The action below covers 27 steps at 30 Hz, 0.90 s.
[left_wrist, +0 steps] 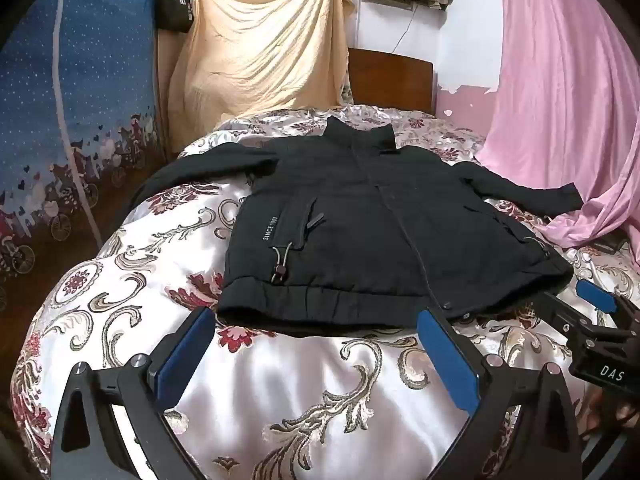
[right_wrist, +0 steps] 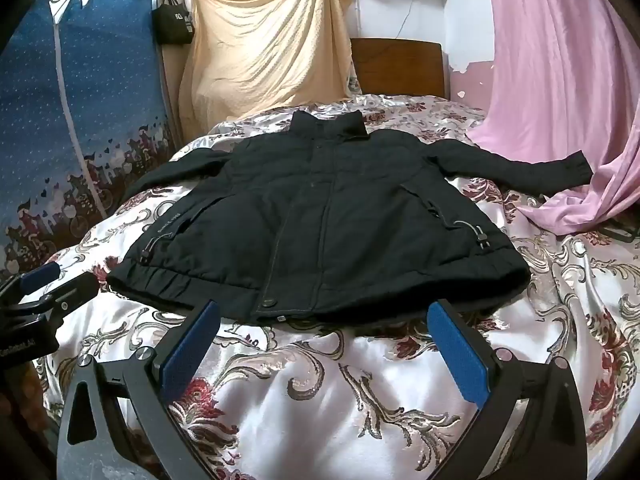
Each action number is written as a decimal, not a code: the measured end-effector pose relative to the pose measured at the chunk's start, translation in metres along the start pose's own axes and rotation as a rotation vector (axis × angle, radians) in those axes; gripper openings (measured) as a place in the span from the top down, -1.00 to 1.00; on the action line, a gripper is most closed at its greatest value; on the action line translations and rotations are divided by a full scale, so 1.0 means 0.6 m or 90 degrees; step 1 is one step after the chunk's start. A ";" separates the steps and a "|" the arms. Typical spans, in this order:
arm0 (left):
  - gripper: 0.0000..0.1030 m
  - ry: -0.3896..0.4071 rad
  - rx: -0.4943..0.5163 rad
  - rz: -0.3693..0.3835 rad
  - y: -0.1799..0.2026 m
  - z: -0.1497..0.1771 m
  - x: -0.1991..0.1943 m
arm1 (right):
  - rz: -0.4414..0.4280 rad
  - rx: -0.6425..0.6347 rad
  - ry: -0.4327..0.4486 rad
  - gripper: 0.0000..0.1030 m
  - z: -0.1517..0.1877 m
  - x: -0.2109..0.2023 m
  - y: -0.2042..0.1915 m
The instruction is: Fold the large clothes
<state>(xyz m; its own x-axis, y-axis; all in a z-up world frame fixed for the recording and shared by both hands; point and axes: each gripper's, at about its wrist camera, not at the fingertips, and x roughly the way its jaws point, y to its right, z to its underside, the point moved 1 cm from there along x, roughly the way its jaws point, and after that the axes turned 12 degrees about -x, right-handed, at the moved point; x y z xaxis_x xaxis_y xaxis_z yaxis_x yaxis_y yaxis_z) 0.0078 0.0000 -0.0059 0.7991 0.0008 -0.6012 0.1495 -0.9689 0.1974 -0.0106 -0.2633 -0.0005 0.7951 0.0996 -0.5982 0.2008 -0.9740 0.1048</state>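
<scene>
Two tools: we hold a left tool [left_wrist: 316, 344] and a right tool [right_wrist: 326, 338], both tipped downward over the near part of the bed.
Left tool: blue pads [left_wrist: 188, 352] stand wide apart with nothing between them but bedspread; tips lie just short of the jacket hem, below its left half.
Right tool: blue pads [right_wrist: 458, 348] likewise spread wide, gripping nothing; tips just short of the hem, below the middle and right half.
Spacing: we see each tool at the edge of the other's view, side by side and apart.
Jacket [right_wrist: 320, 216]: dark, large, laid front-up on the bed, closed down the front, collar toward the headboard, hem toward us.
Sleeves: both spread outward; the right one reaches toward the pink cloth, the left one toward the bed's left edge.
Details: white lettering [left_wrist: 272, 228] beside the left pocket; drawcord toggles near the hem on either side; a snap button [right_wrist: 269, 303] at the hem.
Bedspread [right_wrist: 360, 400]: shiny white satin with dark red flowers and grey scrolls, under the jacket.
Headboard [left_wrist: 390, 80]: brown wood, behind the collar.
Hangings: pink cloth [left_wrist: 560, 100] at right, spilling onto the bed; peach cloth [left_wrist: 260, 40] at centre back; blue patterned fabric [left_wrist: 80, 100] at left.
Bag [left_wrist: 174, 10]: black, hanging between the blue and peach cloths.
</scene>
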 end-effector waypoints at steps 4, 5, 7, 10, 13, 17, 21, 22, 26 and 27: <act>-0.99 -0.002 0.000 0.001 0.001 0.000 0.000 | -0.001 -0.001 0.002 -0.98 0.000 -0.001 0.000; -0.99 -0.002 0.001 0.000 0.001 0.000 0.001 | 0.001 -0.001 0.001 -0.98 0.000 0.000 0.000; -0.98 -0.002 0.003 0.000 0.002 0.001 0.002 | 0.001 -0.001 0.001 -0.98 0.000 0.000 0.001; -0.98 -0.005 0.006 -0.001 0.005 0.000 0.004 | 0.002 -0.002 0.000 -0.98 0.000 0.000 0.001; -0.99 -0.001 0.001 0.000 0.003 -0.005 -0.005 | 0.002 -0.001 0.000 -0.98 0.000 0.000 0.001; -0.99 -0.001 0.000 0.002 0.003 -0.001 -0.002 | 0.000 -0.001 -0.001 -0.98 -0.001 0.000 0.000; -0.99 -0.001 -0.001 0.002 0.005 0.001 -0.001 | 0.000 -0.001 -0.002 -0.98 0.001 0.001 0.000; -0.99 -0.001 -0.001 0.002 0.006 0.001 0.000 | -0.001 -0.001 -0.002 -0.98 0.001 0.001 0.000; -0.99 -0.003 -0.001 0.003 0.005 0.001 0.000 | -0.001 -0.001 -0.003 -0.98 0.002 0.002 0.000; -0.99 -0.003 -0.002 0.003 0.005 0.004 0.001 | -0.001 -0.001 -0.003 -0.98 0.001 0.001 0.000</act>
<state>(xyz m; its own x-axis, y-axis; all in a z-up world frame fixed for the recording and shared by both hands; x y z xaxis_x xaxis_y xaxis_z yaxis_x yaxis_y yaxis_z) 0.0074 -0.0032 -0.0074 0.7975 -0.0053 -0.6033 0.1467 -0.9682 0.2024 -0.0104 -0.2634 -0.0015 0.7924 0.1006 -0.6017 0.2028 -0.9736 0.1044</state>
